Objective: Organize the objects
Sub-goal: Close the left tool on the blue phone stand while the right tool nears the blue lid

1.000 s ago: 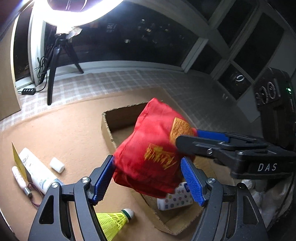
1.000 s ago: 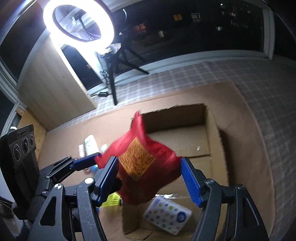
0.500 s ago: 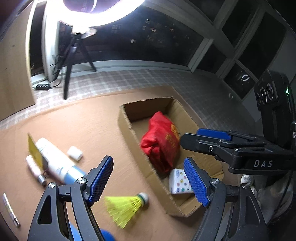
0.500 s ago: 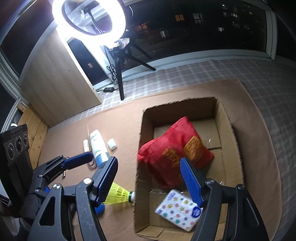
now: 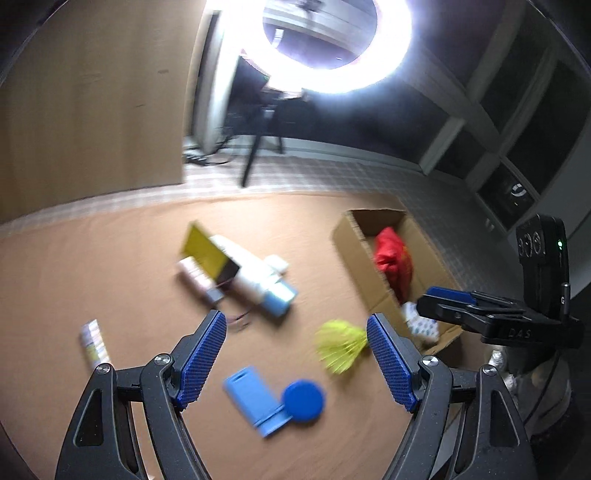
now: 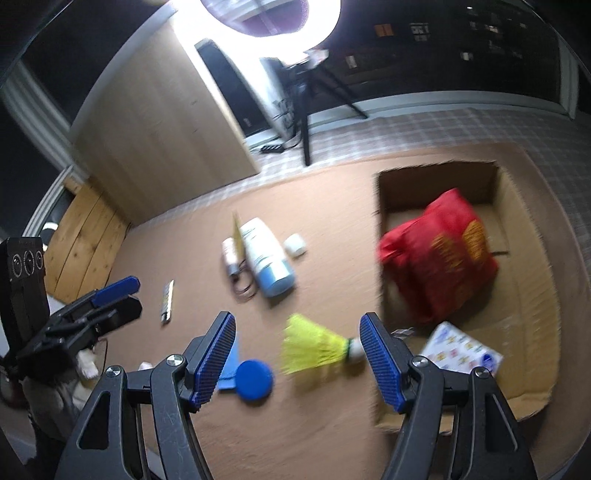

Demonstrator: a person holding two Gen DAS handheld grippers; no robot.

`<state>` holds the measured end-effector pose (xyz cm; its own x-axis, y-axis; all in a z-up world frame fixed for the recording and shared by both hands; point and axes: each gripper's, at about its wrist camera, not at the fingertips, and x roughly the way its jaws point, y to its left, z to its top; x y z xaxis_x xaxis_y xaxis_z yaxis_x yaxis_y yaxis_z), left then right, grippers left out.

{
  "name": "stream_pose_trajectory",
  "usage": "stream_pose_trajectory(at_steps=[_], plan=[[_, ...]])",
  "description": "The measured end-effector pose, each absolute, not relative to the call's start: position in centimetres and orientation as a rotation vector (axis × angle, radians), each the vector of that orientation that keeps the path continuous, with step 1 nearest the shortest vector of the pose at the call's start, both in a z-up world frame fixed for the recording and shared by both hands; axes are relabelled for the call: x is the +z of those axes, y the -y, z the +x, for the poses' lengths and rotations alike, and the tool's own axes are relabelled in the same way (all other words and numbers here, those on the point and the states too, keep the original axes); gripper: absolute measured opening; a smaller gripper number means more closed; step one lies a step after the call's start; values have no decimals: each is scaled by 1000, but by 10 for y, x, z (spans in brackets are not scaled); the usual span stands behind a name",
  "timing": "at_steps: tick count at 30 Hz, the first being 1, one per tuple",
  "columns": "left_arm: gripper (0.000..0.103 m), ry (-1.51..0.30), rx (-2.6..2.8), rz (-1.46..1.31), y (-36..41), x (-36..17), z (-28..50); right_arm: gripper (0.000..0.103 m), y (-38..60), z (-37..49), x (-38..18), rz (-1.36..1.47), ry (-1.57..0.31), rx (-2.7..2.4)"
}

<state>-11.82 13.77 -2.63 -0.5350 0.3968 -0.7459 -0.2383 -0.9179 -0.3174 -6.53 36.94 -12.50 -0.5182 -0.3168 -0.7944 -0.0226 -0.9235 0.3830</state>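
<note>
Shuttlecock lies loose between the empty, spread right gripper; next: lower, clamp it, carry to box; left gripper likewise empty.

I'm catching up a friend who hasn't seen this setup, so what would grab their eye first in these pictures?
Probably the bright ring light glaring at the top, on a tripod beyond the brown mat. Next the red bag lying in the open cardboard box on the right. Then the yellow shuttlecock on the mat just left of the box, close before the right gripper's open blue fingers.
</note>
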Motion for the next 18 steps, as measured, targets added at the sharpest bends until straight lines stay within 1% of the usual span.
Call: stream_pose_trajectory(at_steps=[7, 11, 15, 18], plan=[[81, 322, 2537, -1359, -62, -43, -73, 66, -324, -49, -145, 1475, 497, -2467], [81, 413, 2565, -1426, -22, -61, -47, 66, -306, -40, -164, 1519, 509, -2423], [81, 470, 2575, -1480, 1, -78, -26, 66, -288, -32, -183, 1577, 425, -2446], [81, 449, 2594, -1523, 7, -89, -14, 66, -278, -27, -195, 1611, 398, -2436]])
